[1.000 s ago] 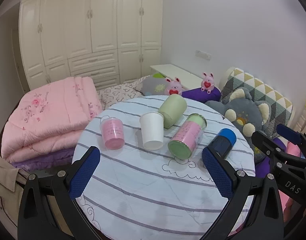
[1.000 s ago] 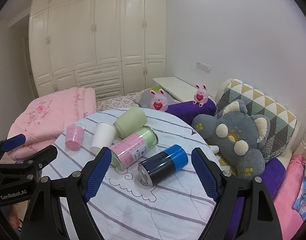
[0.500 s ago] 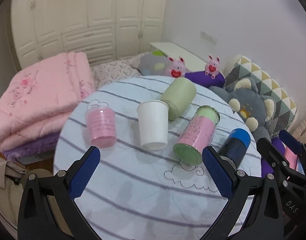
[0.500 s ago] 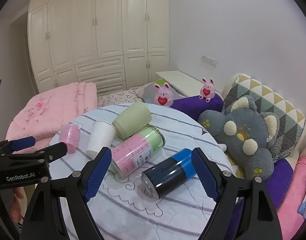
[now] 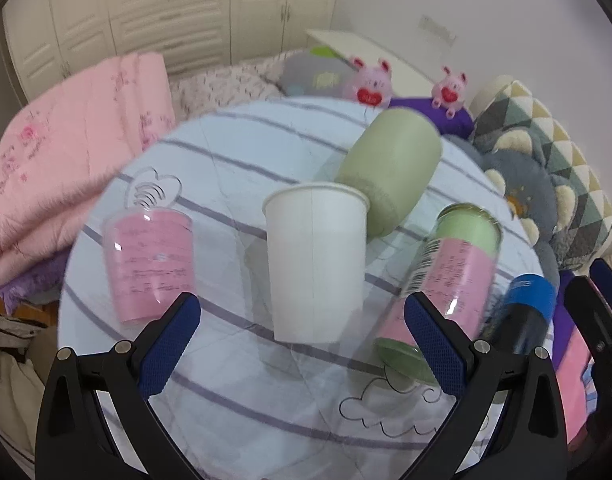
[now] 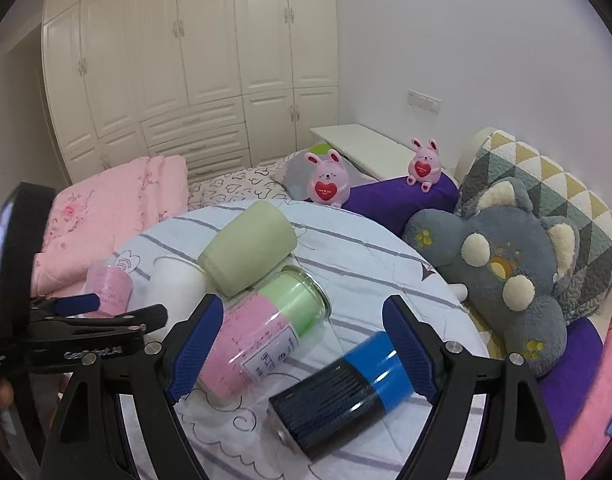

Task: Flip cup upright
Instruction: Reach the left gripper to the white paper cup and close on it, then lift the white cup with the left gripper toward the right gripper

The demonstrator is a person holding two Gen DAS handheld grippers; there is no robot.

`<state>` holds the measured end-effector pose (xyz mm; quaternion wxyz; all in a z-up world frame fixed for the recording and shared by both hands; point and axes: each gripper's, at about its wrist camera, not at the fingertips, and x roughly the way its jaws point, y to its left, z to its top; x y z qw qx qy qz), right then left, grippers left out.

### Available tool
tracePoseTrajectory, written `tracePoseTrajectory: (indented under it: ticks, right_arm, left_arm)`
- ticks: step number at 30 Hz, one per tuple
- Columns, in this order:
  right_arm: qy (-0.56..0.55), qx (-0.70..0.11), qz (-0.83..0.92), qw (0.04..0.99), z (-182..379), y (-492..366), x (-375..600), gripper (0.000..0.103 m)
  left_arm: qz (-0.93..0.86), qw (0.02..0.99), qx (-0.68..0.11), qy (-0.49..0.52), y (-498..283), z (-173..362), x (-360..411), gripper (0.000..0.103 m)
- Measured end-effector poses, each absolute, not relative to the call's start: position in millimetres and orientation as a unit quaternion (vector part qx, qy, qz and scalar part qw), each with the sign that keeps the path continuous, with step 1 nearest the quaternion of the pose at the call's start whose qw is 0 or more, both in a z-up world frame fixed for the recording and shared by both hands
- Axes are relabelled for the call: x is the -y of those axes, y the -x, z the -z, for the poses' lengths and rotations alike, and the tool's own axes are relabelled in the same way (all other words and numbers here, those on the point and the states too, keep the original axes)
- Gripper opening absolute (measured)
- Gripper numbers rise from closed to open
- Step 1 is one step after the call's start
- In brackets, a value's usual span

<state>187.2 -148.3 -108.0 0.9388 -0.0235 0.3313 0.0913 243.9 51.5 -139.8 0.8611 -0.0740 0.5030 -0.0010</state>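
Both tools gape empty: left tool (image 5: 302, 334) lines up on the white cup (image 5: 316, 260), right tool (image 6: 302, 346) over the blue cup (image 6: 340, 390), ready to grasp.

The white paper cup (image 5: 314, 260) stands upside down on the round table, wide rim at the bottom. It sits between a pink cup and a pink-and-green can, and a green cup touches it behind.
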Motion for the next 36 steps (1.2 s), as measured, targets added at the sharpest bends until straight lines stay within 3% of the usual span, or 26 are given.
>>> tracePoseTrajectory:
  ticks: [7, 10, 13, 24, 36]
  right_arm:
    - [0.020, -0.345, -0.102, 0.933, 119, -201, 145, 0.083]
    - [0.018, -0.346, -0.105, 0.932, 120, -203, 147, 0.083]
    - [0.016, -0.348, -0.105, 0.932, 121, -204, 149, 0.083]
    - [0.026, -0.344, -0.108, 0.932, 113, -192, 146, 0.083]
    - [0.032, -0.353, -0.105, 0.929, 110, -135, 157, 0.083]
  left_arm:
    - [0.001, 0.840, -0.538, 0.072, -263, 163, -47, 0.102]
    - [-0.012, 0.836, -0.544, 0.068, -268, 169, -47, 0.075]
    - [-0.008, 0.828, -0.556, 0.078, -272, 175, -51, 0.060]
    - [-0.006, 0.848, -0.525, 0.076, -238, 142, -57, 0.060]
    - [0.028, 0.850, -0.526, 0.028, -143, 122, -28, 0.060]
